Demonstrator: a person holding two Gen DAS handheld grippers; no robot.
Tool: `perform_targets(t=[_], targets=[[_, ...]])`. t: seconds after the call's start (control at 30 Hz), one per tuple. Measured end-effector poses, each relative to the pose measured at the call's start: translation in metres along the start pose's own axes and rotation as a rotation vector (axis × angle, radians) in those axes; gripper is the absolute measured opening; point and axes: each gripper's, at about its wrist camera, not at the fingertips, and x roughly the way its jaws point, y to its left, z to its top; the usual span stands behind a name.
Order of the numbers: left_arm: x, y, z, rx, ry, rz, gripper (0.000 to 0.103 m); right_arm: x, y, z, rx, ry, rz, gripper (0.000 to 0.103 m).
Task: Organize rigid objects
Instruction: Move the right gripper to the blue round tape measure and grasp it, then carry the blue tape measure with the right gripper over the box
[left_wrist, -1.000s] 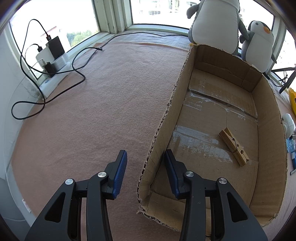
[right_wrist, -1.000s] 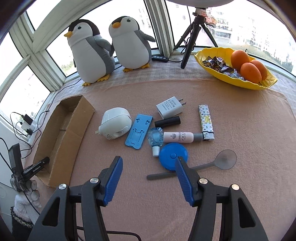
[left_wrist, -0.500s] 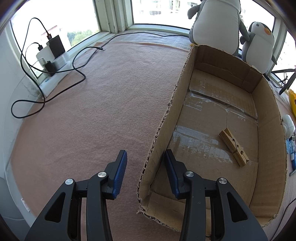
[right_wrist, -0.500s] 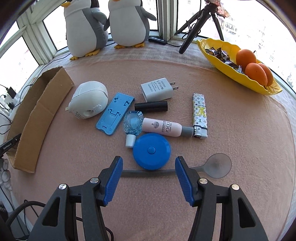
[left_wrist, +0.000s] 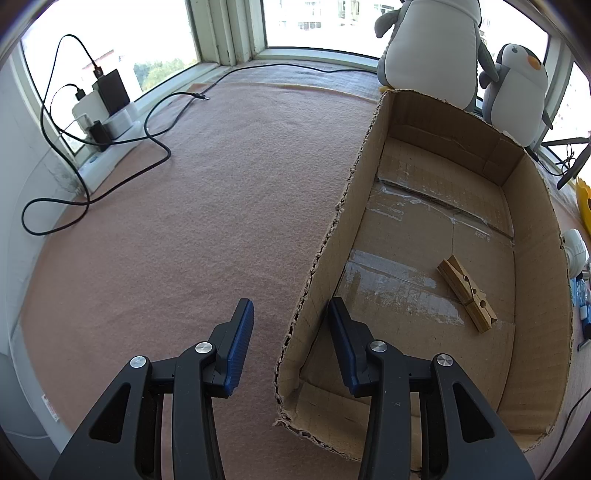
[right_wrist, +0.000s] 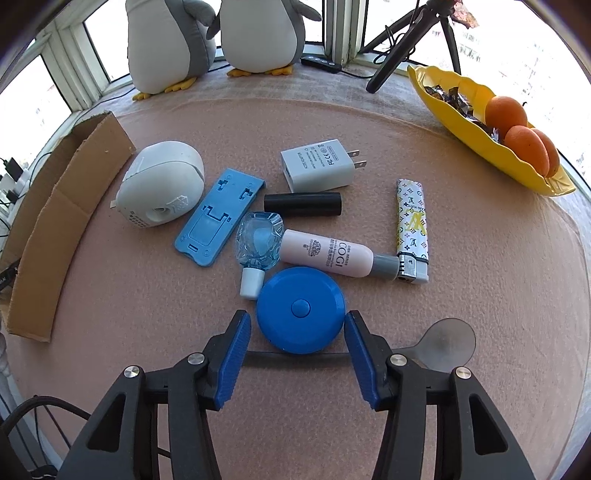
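An open cardboard box (left_wrist: 539, 295) holds a wooden clothespin (left_wrist: 466, 288). My left gripper (left_wrist: 291, 314) is open, its fingers astride the box's near left wall. In the right wrist view my right gripper (right_wrist: 297, 325) is open, low over the mat, with a blue round disc (right_wrist: 301, 309) between its fingertips and a grey spoon (right_wrist: 443, 345) just behind. Beyond lie a pink tube (right_wrist: 328, 253), a small blue bottle (right_wrist: 258, 245), a blue plastic stand (right_wrist: 219, 216), a black cylinder (right_wrist: 303, 205), a white charger (right_wrist: 319, 166), a patterned lighter (right_wrist: 412, 229) and a white rounded device (right_wrist: 160, 184). The box (right_wrist: 55, 221) stands at left.
Two plush penguins (right_wrist: 218, 37) sit at the back by the window. A yellow dish (right_wrist: 491, 133) with oranges is at the back right, a tripod (right_wrist: 406, 40) behind it. A power strip with black cables (left_wrist: 99, 129) lies at the mat's left edge.
My right gripper has moved forward and down, so the blue disc now sits between its fingertips. The left gripper has stayed at the box wall.
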Motion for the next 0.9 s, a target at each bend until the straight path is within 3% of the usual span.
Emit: perform_targets(t=[0.9], targets=[[0.0001,-0.0006,-0.0005,-0.002,-0.001,-0.001,0.041,0.0092,0.0031,0.0062,-0.045,0.024,-0.009,0.046]])
